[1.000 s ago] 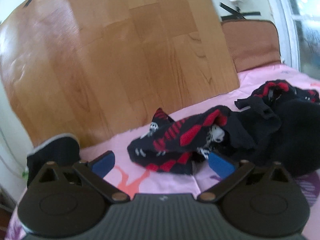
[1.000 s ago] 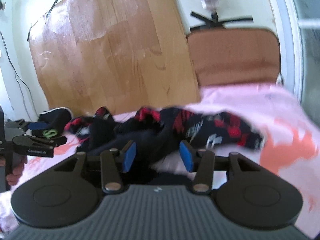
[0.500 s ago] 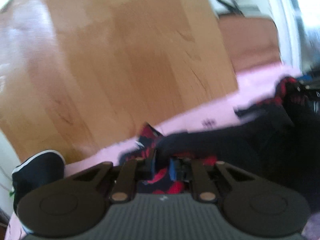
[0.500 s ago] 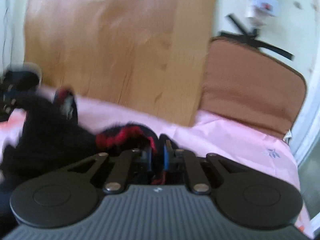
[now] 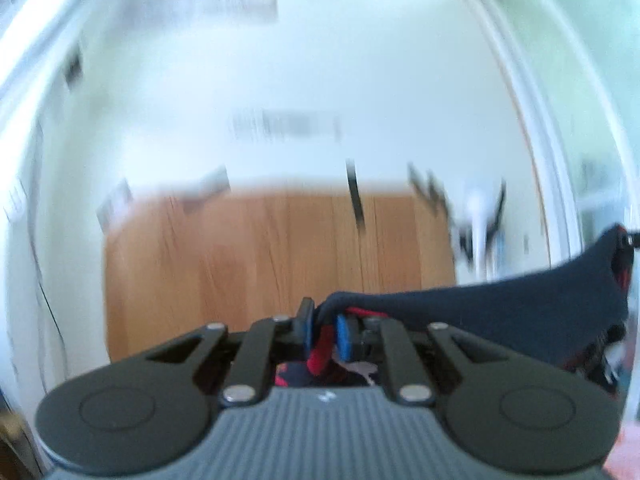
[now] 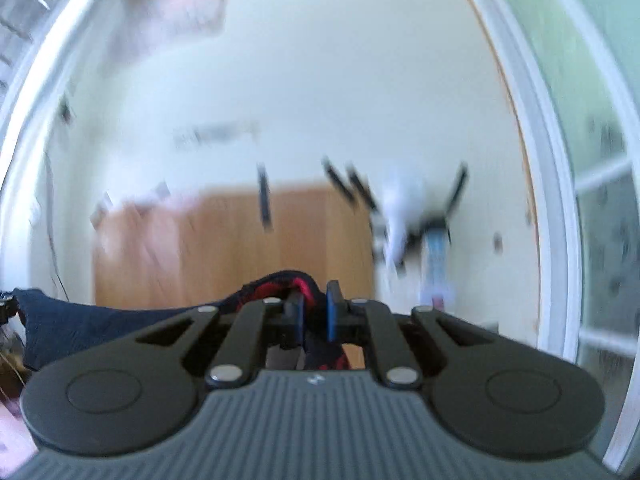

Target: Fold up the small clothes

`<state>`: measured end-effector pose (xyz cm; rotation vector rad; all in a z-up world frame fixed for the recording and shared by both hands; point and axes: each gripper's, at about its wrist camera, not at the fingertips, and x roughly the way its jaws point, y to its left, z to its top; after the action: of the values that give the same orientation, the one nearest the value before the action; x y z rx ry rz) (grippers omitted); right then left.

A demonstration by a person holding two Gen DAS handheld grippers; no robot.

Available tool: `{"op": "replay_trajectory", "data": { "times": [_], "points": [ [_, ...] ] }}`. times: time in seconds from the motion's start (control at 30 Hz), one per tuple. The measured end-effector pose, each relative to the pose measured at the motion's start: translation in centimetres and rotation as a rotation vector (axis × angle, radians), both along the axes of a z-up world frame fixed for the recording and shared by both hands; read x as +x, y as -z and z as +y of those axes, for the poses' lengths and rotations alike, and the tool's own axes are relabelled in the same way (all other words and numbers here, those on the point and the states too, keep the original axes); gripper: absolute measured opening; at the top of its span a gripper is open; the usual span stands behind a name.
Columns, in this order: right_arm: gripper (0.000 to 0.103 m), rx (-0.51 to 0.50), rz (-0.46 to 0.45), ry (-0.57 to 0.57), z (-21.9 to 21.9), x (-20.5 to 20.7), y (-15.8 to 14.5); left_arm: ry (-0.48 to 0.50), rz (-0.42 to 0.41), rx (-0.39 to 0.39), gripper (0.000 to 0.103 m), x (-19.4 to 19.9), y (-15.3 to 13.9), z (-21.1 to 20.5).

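Through the left wrist camera I see my left gripper (image 5: pixel 323 330) clamped narrow on a corner of the dark garment (image 5: pixel 500 312), its blue pads (image 5: pixel 342 338) pinching red-and-black fabric. From there the cloth runs off to the right as a taut dark band, lifted in the air in front of the wooden board (image 5: pixel 272 264) against the white wall (image 5: pixel 320 80). Through the right wrist camera my right gripper (image 6: pixel 311 316) is likewise pinched tight on a red-trimmed edge of the garment (image 6: pixel 92 320), which stretches away to the left. It looks light, soft and limp, so I judge it will sag and swing freely; corners or the hem are the sensible places to hold, as now. The left view shows red print hanging below the pads and a pink patch at the bottom right; the right view instead gives me the window frame (image 6: pixel 556 200) along its right side. Both views are smeared, so finer detail escapes me.
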<state>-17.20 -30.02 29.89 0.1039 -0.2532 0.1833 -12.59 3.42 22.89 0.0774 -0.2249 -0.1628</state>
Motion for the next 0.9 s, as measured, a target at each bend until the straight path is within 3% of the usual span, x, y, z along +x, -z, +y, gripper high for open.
{"op": "replay_trajectory", "data": {
  "times": [0.07,0.17,0.27,0.33,0.47,0.57,0.67,0.73,0.77,0.8,0.9],
  "points": [
    [0.013,-0.001,-0.042,-0.028,-0.1,-1.9,-1.5,-0.023,-0.082,-0.011,0.008,-2.8,-2.8,0.3],
    [0.013,-0.003,-0.092,-0.034,-0.3,-4.1,-3.3,-0.029,-0.121,0.007,0.008,-4.8,-5.7,-0.3],
    [0.013,0.000,-0.098,-0.028,-0.5,-4.0,-4.0,-0.059,-0.121,0.048,0.008,-4.1,-6.7,-1.4],
    [0.014,-0.010,-0.065,-0.036,-0.5,-2.5,-3.4,-0.079,-0.079,0.062,0.008,-2.2,-6.4,-1.9],
    [0.013,-0.019,0.052,-0.025,-0.2,2.2,-0.2,-0.092,0.098,0.067,0.008,5.1,-3.5,-1.8],
    [0.014,0.014,0.182,-0.008,-0.5,8.9,3.2,-0.148,0.249,0.092,0.008,12.9,0.6,-2.7],
    [0.021,-0.060,0.362,0.083,1.4,18.5,8.5,-0.208,0.473,0.117,0.017,22.2,6.7,-3.7],
    [0.035,-0.117,0.560,0.181,2.2,24.1,13.6,-0.291,0.710,0.164,0.015,27.2,12.2,-4.2],
    [0.032,-0.084,0.666,0.188,2.0,25.7,16.0,-0.290,0.805,0.145,0.012,28.0,14.5,-3.9],
    [0.030,-0.009,0.723,0.148,1.3,26.0,17.5,-0.260,0.837,0.113,0.011,27.6,15.6,-3.3],
    [0.032,0.187,0.798,-0.078,-0.4,24.8,20.2,-0.154,0.820,0.101,0.016,23.3,17.8,-1.3]
  ]
}}
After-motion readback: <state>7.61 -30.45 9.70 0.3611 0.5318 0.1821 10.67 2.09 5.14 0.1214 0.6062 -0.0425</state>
